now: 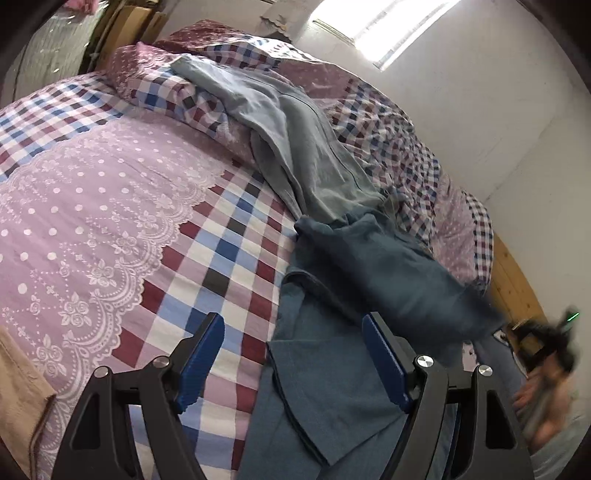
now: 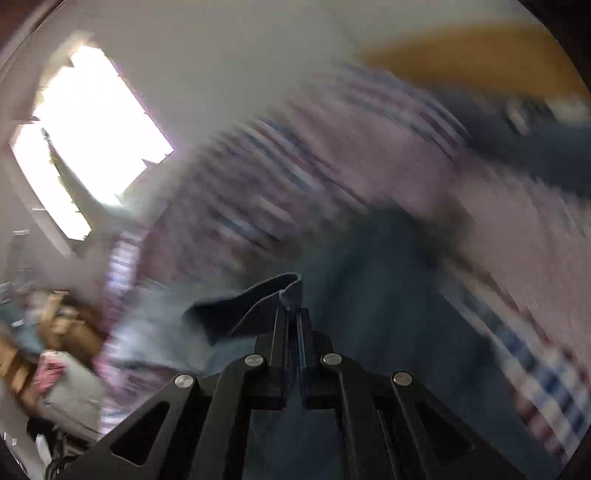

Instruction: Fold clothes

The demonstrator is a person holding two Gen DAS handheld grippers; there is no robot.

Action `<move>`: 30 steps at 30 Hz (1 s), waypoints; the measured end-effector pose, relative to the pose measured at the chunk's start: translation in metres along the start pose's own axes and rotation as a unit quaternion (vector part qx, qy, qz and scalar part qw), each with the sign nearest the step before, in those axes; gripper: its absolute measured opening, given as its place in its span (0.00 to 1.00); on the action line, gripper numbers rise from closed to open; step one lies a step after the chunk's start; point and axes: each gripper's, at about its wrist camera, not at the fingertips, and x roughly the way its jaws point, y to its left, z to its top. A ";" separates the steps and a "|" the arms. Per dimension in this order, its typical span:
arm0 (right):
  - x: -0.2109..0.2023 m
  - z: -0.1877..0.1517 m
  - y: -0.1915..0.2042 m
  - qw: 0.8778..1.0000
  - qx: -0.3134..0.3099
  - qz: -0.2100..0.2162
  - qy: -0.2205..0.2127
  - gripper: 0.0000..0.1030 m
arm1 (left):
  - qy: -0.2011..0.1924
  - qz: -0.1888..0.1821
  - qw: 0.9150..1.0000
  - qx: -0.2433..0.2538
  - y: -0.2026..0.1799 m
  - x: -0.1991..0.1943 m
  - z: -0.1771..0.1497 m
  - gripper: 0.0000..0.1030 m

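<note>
A dark blue garment (image 1: 354, 332) lies on the bed, partly lifted at its right side. My left gripper (image 1: 295, 358) hovers open just above it, blue pads spread over the cloth's left edge, holding nothing. In the left wrist view the right gripper (image 1: 546, 339) shows as a blur at the right edge, held by a person's hand. My right gripper (image 2: 293, 314) is shut on a fold of the dark blue garment (image 2: 258, 310), whose edge sticks out past the fingertips. The right wrist view is heavily motion-blurred.
A light grey-blue garment (image 1: 288, 140) lies across the rumpled checked and pink dotted quilt (image 1: 110, 206). A beige cloth (image 1: 18, 391) sits at the lower left. A white wall and bright window (image 1: 380, 26) stand behind the bed; wooden bed frame (image 1: 517, 288) at right.
</note>
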 end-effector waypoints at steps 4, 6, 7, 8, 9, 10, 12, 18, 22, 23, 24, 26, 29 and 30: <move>0.040 -0.029 -0.076 0.997 0.006 -0.055 0.057 0.02 | 0.002 0.009 1.000 0.006 -0.001 0.002 -0.002 0.78; 0.045 -0.034 -0.083 0.995 -0.011 -0.065 0.069 0.05 | 0.003 0.014 1.000 0.004 0.000 0.006 -0.003 0.78; 0.046 -0.038 -0.085 0.995 -0.022 -0.063 0.074 0.06 | 0.003 0.016 1.000 0.003 0.000 0.008 -0.003 0.78; 0.044 -0.040 -0.086 0.995 -0.035 -0.066 0.073 0.08 | 0.004 0.019 1.000 0.003 0.000 0.010 -0.003 0.78; 0.042 -0.042 -0.086 0.994 -0.048 -0.070 0.072 0.15 | 0.004 0.022 1.000 0.003 0.000 0.010 -0.004 0.78; 0.040 -0.044 -0.087 0.993 -0.061 -0.074 0.070 0.21 | 0.004 0.025 1.000 0.004 0.000 0.011 -0.005 0.78; 0.034 -0.044 -0.087 0.992 -0.085 -0.073 0.065 0.45 | 0.002 0.031 1.000 0.006 0.000 0.012 -0.006 0.78; 0.029 -0.034 -0.070 0.980 -0.184 -0.055 0.052 0.49 | -0.008 0.036 0.999 -0.009 0.005 0.013 -0.006 0.78; 0.052 -0.030 -0.066 0.972 -0.217 -0.036 0.085 0.49 | -0.001 0.050 0.999 -0.012 0.010 0.015 -0.005 0.78; 0.054 -0.031 -0.069 0.972 -0.211 -0.036 0.093 0.49 | 0.002 0.054 0.998 -0.012 0.011 0.016 -0.005 0.78; 0.050 -0.033 -0.073 0.975 -0.201 -0.028 0.096 0.49 | 0.003 0.054 0.998 -0.014 0.012 0.015 -0.005 0.78; 0.036 -0.040 -0.079 0.978 -0.183 -0.006 0.096 0.49 | 0.004 0.053 0.998 -0.018 0.015 0.014 -0.005 0.78; 0.002 -0.060 -0.084 0.980 -0.177 0.029 0.086 0.49 | 0.009 0.057 0.998 -0.009 0.014 0.011 -0.008 0.78; -0.009 -0.067 -0.087 0.980 -0.176 0.041 0.083 0.49 | 0.011 0.060 0.998 -0.002 0.013 0.011 -0.010 0.78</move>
